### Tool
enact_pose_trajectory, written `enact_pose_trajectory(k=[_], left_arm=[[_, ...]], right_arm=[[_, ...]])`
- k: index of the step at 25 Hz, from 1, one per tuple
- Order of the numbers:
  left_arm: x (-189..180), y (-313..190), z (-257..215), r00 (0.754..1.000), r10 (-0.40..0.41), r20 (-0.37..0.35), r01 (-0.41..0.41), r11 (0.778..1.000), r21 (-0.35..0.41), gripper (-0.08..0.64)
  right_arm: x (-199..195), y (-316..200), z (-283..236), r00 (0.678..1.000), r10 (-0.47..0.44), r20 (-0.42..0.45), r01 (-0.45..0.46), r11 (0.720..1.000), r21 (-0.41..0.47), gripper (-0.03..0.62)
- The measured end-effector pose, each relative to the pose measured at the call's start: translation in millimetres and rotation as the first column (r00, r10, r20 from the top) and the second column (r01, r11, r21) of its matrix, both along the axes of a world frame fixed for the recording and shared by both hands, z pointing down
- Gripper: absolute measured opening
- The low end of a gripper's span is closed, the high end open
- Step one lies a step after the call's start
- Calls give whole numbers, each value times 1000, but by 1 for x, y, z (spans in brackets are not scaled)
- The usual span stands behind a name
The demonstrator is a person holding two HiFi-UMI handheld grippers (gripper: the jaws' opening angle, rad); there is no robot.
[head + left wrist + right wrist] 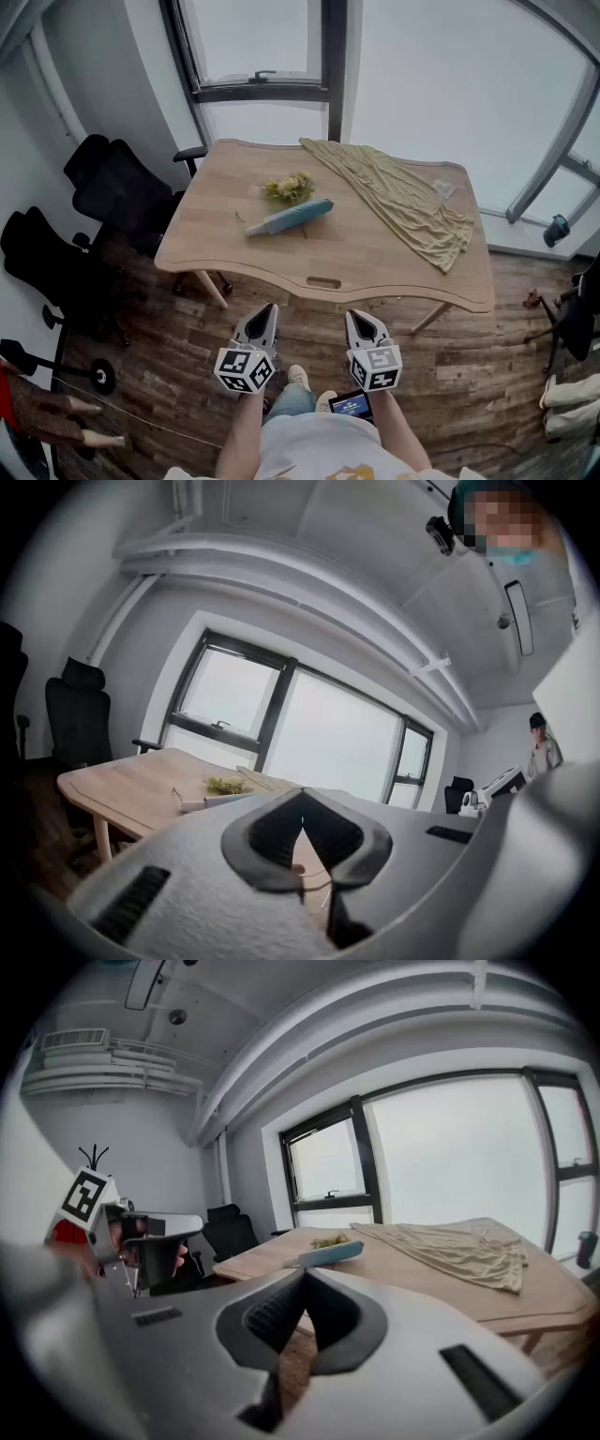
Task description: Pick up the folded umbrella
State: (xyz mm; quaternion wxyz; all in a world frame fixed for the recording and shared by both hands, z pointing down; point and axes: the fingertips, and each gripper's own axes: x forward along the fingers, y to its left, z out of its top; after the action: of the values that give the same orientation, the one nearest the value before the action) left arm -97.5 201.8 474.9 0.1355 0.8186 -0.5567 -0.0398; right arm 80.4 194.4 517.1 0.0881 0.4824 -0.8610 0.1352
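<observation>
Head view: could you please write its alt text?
A folded blue umbrella lies on a wooden table, near a yellowish bunch and a beige cloth. The left hand-held gripper and right hand-held gripper, both shut, hover short of it.

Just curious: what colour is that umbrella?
The umbrella is light blue; head view shows it best.
</observation>
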Motion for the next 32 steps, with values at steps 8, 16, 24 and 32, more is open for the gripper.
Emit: enact_pose_trajectory(k=[8,16,24,32], left_arm=[[-1,8,12,996,-4,85,9,998,-55,20],[-3,14,25,999,-14,30,17,994,-109,20],[4,-3,18,992,57,113,-47,995,-85,20],[-5,-67,32,981,64,183,-47,994,-96,20]], right_arm=[[-1,12,-18,1000,-11,-24,12,997,74,11],[4,17,-10,999,-50,22,50,999,14,11],[0,2,-11,998,-66,23,65,998,11,11],[-4,-59,6,999,-51,6,52,998,-21,11]])
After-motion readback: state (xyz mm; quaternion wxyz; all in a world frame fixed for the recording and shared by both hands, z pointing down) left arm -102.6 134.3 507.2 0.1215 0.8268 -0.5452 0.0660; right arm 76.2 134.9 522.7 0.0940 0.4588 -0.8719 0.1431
